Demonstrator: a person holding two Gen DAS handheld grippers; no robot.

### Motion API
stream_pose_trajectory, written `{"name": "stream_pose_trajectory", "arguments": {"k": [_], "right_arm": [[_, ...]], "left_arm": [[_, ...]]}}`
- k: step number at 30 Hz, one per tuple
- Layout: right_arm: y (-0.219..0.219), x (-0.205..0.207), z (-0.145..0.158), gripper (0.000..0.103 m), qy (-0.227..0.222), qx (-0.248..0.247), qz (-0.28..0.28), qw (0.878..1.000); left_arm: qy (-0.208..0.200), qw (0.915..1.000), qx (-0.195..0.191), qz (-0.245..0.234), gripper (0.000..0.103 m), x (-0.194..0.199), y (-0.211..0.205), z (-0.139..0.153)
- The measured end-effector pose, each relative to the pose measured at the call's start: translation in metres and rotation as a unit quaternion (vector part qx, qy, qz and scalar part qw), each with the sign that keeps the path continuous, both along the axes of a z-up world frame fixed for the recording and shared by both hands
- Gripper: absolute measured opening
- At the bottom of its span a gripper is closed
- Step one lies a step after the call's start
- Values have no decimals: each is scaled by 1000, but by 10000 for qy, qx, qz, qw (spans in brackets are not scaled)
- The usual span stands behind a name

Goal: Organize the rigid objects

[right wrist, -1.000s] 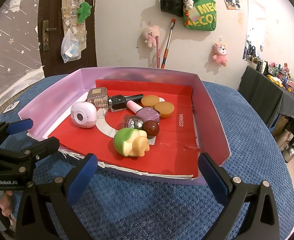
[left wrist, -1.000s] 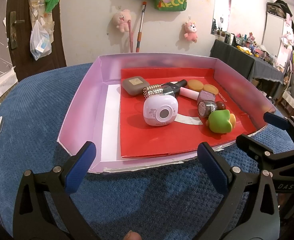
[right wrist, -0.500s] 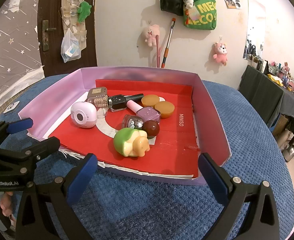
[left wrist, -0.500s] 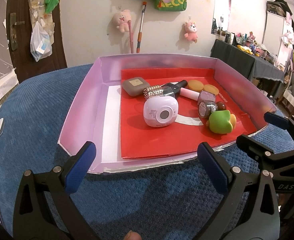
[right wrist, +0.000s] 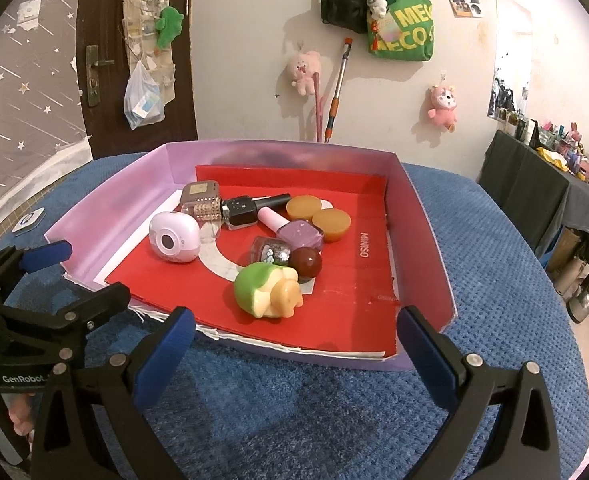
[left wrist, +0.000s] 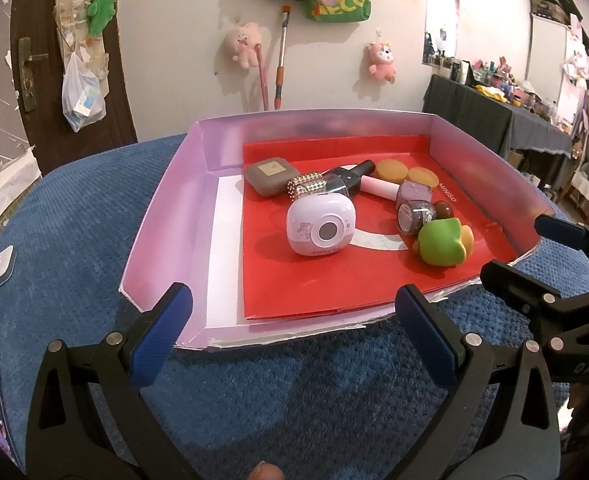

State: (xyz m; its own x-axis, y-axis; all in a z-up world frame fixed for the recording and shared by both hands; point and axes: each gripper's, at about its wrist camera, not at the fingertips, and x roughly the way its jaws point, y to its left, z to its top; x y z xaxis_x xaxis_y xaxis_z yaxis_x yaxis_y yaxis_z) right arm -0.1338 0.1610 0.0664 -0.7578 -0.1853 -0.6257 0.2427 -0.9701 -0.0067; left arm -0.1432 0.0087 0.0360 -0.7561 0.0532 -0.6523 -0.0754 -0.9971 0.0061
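I hold my left gripper (left wrist: 292,326) and right gripper (right wrist: 294,344) spread wide, empty, before the shallow purple cardboard tray (right wrist: 430,240) on blue cloth (right wrist: 494,280). Inside, the black nail-polish bottle (right wrist: 250,206) lies cap rightward beside a green-capped toy figure (right wrist: 268,288). Nothing has shifted since earlier.

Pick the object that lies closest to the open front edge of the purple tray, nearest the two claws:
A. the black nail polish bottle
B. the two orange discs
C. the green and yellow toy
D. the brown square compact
C: the green and yellow toy sits at the front of the red liner, while the compact, orange discs and black nail polish bottle lie farther back in the purple tray.
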Motion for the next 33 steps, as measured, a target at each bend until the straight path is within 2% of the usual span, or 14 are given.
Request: {"name": "stream_pose_trajectory", "arguments": {"k": [22,33], "right_arm": [[2,10,11,103,-2,-38,32,10000],[6,28,8,103,-149,-95,73,9998]], "left_arm": [[83,9999,75,5,103,13,-2,9],[-72,9998,205,-32,103,25,-2,5]]}}
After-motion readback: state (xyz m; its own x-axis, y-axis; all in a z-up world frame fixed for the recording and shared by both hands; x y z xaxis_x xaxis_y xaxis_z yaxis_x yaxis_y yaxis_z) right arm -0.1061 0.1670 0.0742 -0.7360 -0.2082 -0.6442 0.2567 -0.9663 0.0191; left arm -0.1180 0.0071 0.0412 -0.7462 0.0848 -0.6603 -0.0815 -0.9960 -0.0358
